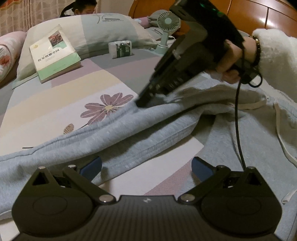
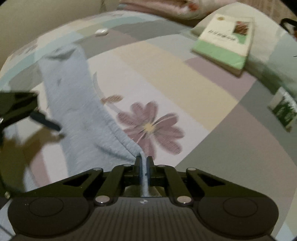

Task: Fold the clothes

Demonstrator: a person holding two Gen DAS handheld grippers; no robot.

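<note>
Light blue sweatpants [image 1: 130, 129] with a white drawstring [image 1: 278, 129] lie rumpled on the flowered bedsheet [image 1: 55, 103]. In the left wrist view my left gripper [image 1: 146, 166] is open, its blue pads [image 1: 91, 166] wide apart just above a fold of the cloth. My right gripper [image 1: 144, 101], held by a hand in a fluffy white sleeve [image 1: 274, 55], pinches an edge of the pants near the purple flower. In the right wrist view that gripper [image 2: 143, 163] is shut on the blue fabric, and a trouser leg [image 2: 68, 89] stretches away to the upper left. The left gripper's finger [image 2: 44, 120] shows at the left edge.
A green and white book [image 1: 55, 53] leans on a pillow [image 1: 104, 31]. A tissue pack [image 1: 121, 49] and a small green fan [image 1: 167, 27] stand at the head of the bed below a wooden headboard [image 1: 259, 14]. A person [image 1: 83, 8] sits behind the pillow. A black cable [image 1: 238, 120] hangs from the right gripper.
</note>
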